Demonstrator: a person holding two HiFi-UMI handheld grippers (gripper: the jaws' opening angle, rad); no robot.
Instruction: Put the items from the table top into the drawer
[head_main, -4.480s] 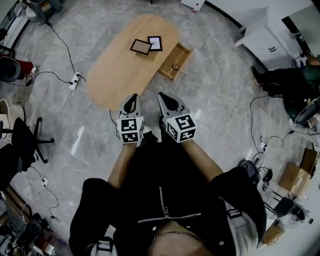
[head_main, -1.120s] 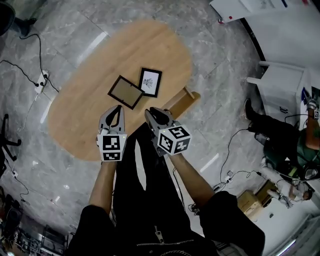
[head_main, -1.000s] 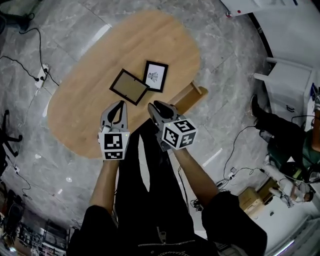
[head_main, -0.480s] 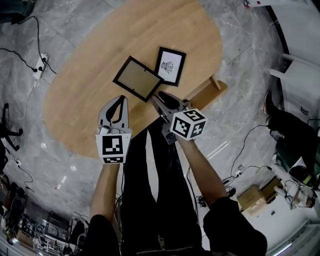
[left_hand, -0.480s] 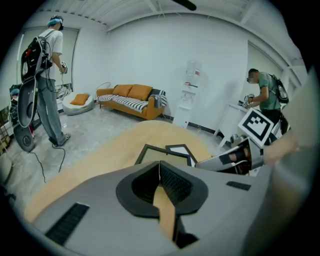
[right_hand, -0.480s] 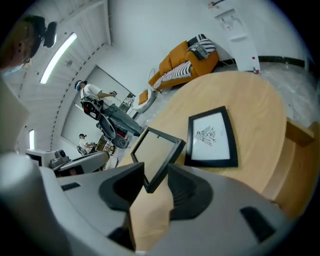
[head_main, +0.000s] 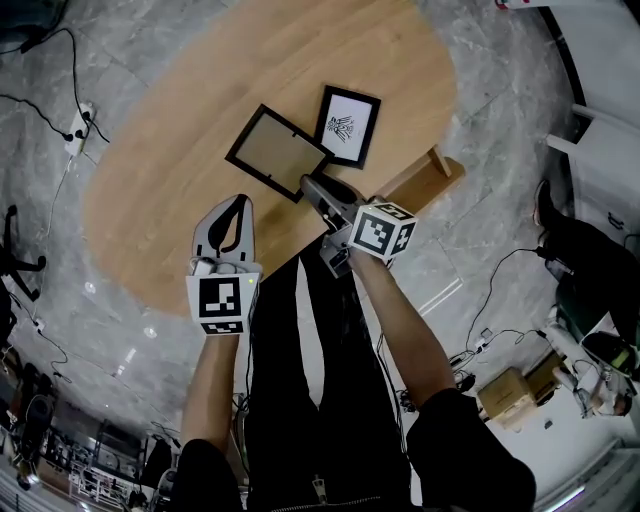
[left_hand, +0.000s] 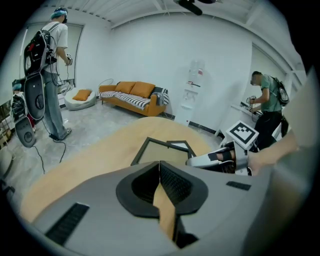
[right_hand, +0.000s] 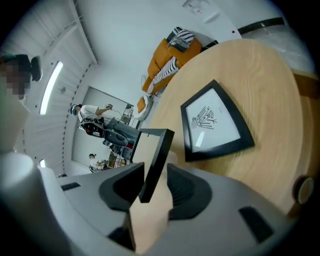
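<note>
The table (head_main: 180, 170) carries both task items. The drawer (head_main: 425, 178) stands pulled out at its right-hand side, so stowage depends on clearing the drawer walls. A frame carried flat or skewed can catch on a wall and be knocked loose. The plain frame (head_main: 275, 152) lies on the table with one corner just beside the edge of the drawing frame (head_main: 348, 125), and I cannot tell whether they touch. Any forward push on the plain frame is therefore likely to slide the drawing frame with it. The right tool (head_main: 315, 188) is rolled onto its side. Its jaws have just been opening and now stand wide apart around the near corner of the plain frame, with a gap on each side, so nothing is gripped yet. The main hazard is a grip on that corner alone. With the frame's weight hanging well off the pads, I expect it to pivot or slip when lifted, then drop onto the table or the other frame. I cannot tell whether the near corner rests flat on the wood. If it does, the lower jaw may shove the frame away instead of passing under it. The left tool (head_main: 236, 202) is closed with nothing between its jaws and hovers over the near table edge. Careless lowering could strike the wood.
</note>
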